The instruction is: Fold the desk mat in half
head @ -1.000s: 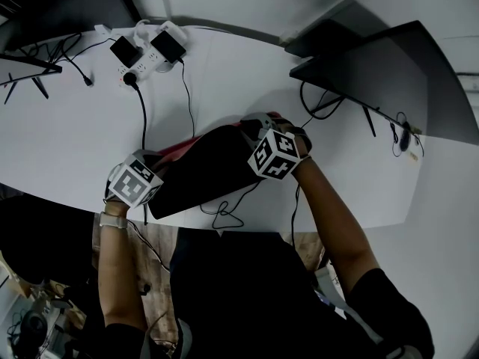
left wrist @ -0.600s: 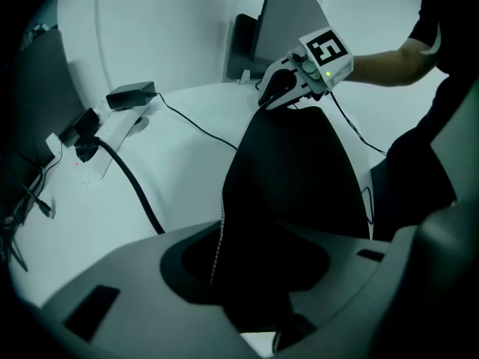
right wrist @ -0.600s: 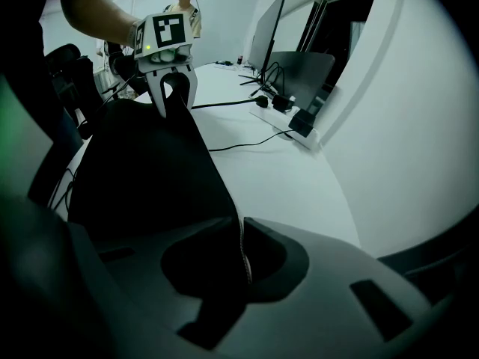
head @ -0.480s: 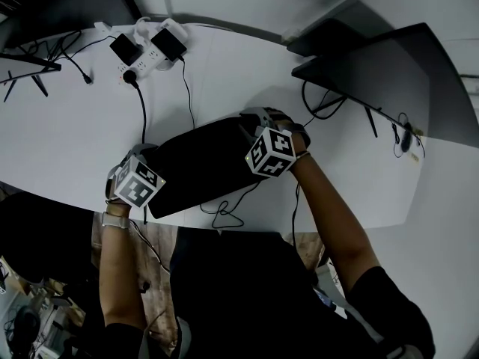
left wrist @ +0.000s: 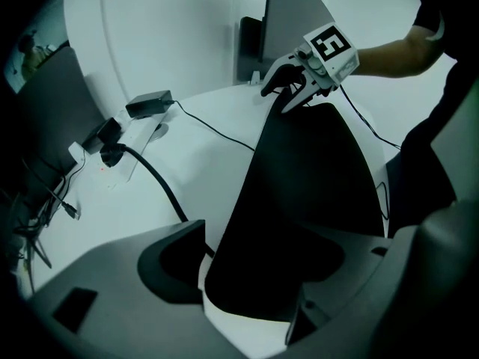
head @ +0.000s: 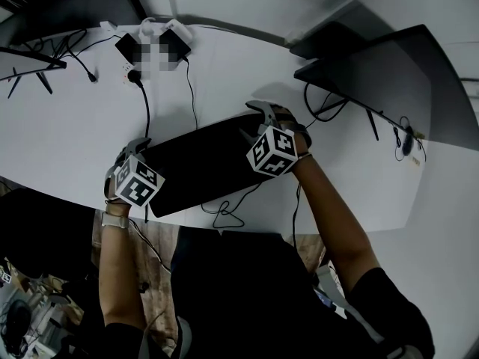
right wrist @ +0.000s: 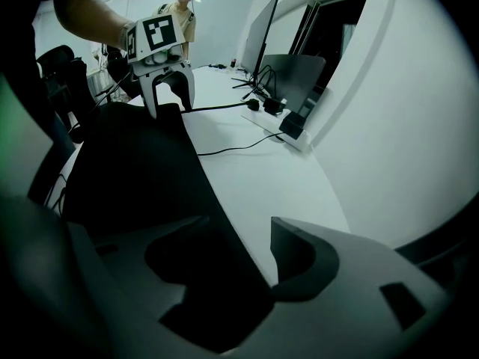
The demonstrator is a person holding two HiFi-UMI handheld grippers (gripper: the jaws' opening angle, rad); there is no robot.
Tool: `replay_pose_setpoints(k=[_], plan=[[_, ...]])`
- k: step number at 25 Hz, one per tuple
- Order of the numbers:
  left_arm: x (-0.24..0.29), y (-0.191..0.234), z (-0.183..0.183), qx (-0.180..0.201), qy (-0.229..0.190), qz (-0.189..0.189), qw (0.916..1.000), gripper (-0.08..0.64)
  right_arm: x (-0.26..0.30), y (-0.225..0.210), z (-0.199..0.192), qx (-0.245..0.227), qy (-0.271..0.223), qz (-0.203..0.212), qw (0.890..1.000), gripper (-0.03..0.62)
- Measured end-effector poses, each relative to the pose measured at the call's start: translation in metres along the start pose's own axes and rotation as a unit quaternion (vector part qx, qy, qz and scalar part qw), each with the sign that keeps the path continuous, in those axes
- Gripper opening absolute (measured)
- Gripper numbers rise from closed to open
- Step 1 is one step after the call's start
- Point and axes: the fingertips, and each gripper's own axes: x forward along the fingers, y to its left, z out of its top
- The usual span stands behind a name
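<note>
The left gripper (head: 133,148) has just spread its jaws off the left end of the desk mat (head: 202,164); the mat, doubled and now flat (its lifted layer has dropped), lies along the table's (head: 67,126) near edge; the right gripper (head: 263,117), at the far right corner, has let go too, jaws apart; the fold looks finished.

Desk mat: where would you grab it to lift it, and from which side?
The desk mat lies flat and wide on the table, so probably pinch its thin short end, sliding in low from beyond that end.
</note>
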Motion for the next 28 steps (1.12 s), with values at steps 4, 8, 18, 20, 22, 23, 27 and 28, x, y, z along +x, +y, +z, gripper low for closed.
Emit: replay_pose_setpoints(k=[4, 8, 18, 20, 22, 23, 27, 28], plan=[[-0.010, 0.005, -0.004, -0.007, -0.002, 0.017, 0.9998, 0.325, -0.009, -0.007, 0.006, 0.015, -0.014, -0.009, 1.000, 0.256], [-0.023, 0.009, -0.002, -0.021, -0.017, 0.037, 0.9989, 0.325, -0.021, -0.012, 0.012, 0.026, -0.029, -0.015, 0.999, 0.256], [-0.067, -0.008, 0.010, -0.065, -0.082, 0.069, 0.9921, 0.298, -0.059, -0.001, 0.025, 0.076, -0.069, -0.011, 0.995, 0.255], [-0.078, -0.013, 0.011, -0.072, -0.097, 0.080, 0.9894, 0.279, -0.069, 0.004, 0.028, 0.087, -0.080, -0.008, 0.993, 0.253], [-0.088, -0.019, 0.012, -0.078, -0.107, 0.090, 0.9870, 0.263, -0.080, 0.008, 0.031, 0.096, -0.091, -0.008, 0.991, 0.237], [-0.093, -0.023, 0.012, -0.083, -0.114, 0.095, 0.9855, 0.254, -0.085, 0.011, 0.033, 0.098, -0.097, -0.008, 0.990, 0.225], [-0.115, -0.039, 0.014, -0.104, -0.149, 0.115, 0.9765, 0.190, -0.108, 0.025, 0.042, 0.108, -0.122, -0.011, 0.987, 0.145], [-0.121, -0.044, 0.015, -0.107, -0.157, 0.120, 0.9744, 0.172, -0.114, 0.029, 0.045, 0.109, -0.128, -0.012, 0.986, 0.128]])
